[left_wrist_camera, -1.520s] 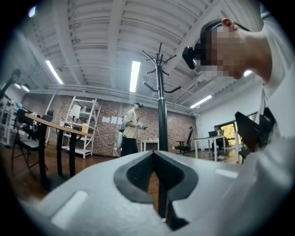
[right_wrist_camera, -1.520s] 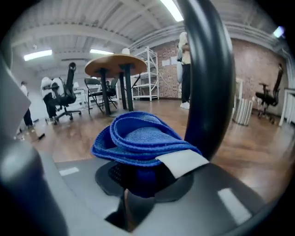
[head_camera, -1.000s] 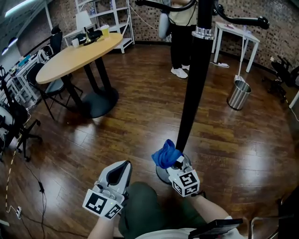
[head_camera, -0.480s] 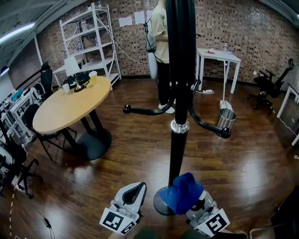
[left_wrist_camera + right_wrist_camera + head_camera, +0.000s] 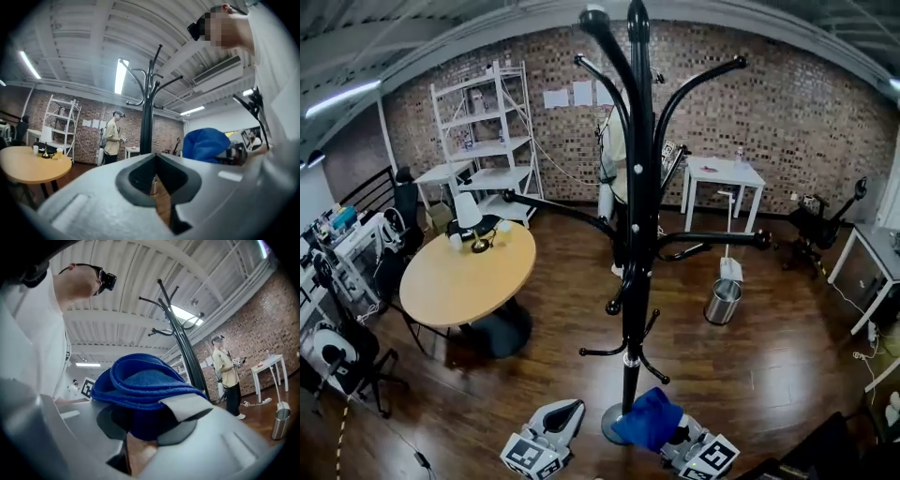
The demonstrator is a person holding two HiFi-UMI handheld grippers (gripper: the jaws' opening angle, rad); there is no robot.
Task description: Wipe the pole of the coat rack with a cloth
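Two grippers sit at the bottom edge of the head view, either side of the foot of a coat rack; the right gripper [image 5: 673,434] is clamped on a blue cloth [image 5: 649,419], and the left gripper [image 5: 563,412] has its jaws pressed together with nothing between them. In the right gripper view the cloth [image 5: 140,385] bulges up out of the jaws in thick folded layers, with a rolled edge round the top; it looks soft and deep blue. The cloth lies at lower centre of the head view, just right of the bottom of the pole [image 5: 635,234] and in front of part of the round base [image 5: 611,424]; whether it touches the pole I cannot tell. The pole is black and glossy, upright through the middle of the frame; curved arms fan out at its top, long arms reach left and right at mid height, short hooks sit lower down, and a silver ring [image 5: 628,359] circles it near the bottom. In the left gripper view the pole [image 5: 147,122] rises at centre, with the cloth [image 5: 208,145] to its right. A round wooden table [image 5: 469,277] stands at left on the dark wood floor; a metal bin [image 5: 722,302] stands right of the pole; a person [image 5: 614,150] stands behind it by the brick wall.
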